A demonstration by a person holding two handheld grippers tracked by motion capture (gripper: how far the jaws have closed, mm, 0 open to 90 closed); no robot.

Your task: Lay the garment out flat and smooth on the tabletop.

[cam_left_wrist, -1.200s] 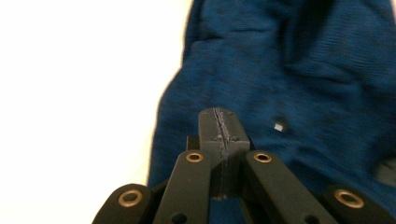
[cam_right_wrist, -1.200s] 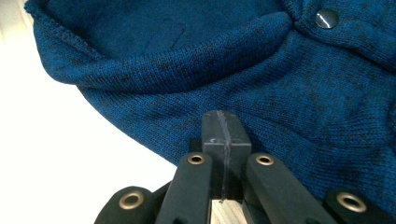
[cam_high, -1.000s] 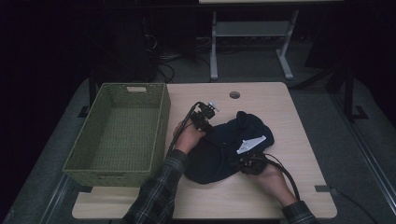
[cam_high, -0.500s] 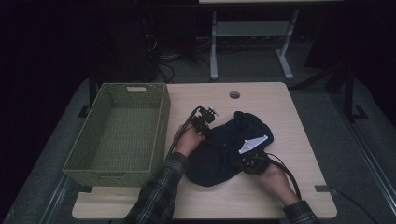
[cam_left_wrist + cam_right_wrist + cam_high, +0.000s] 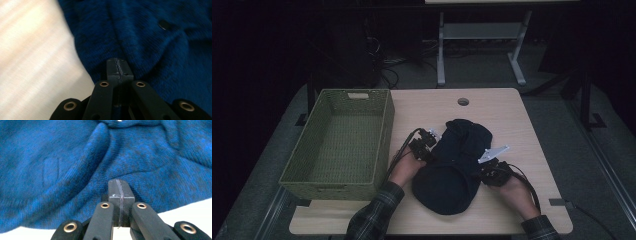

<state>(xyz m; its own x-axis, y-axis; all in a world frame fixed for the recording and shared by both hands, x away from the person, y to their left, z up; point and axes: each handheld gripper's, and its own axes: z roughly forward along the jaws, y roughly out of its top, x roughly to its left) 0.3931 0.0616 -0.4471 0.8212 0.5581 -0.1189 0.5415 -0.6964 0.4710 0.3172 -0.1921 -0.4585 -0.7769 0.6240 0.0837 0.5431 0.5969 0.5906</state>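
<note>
Folding or gathering the sweater [image 5: 454,165] looks to be the step in hand; it lies bunched mid-bench [image 5: 512,115], at 3 o'clock from the basket [image 5: 337,145]. The left claw [image 5: 428,150] pinches its 9 o'clock edge, clenched on knit; the right claw [image 5: 486,172] sits clenched at its 4 o'clock edge, apparently on fabric too. Next likely calls for lifting both together. Forearms enter from 6 o'clock.
</note>
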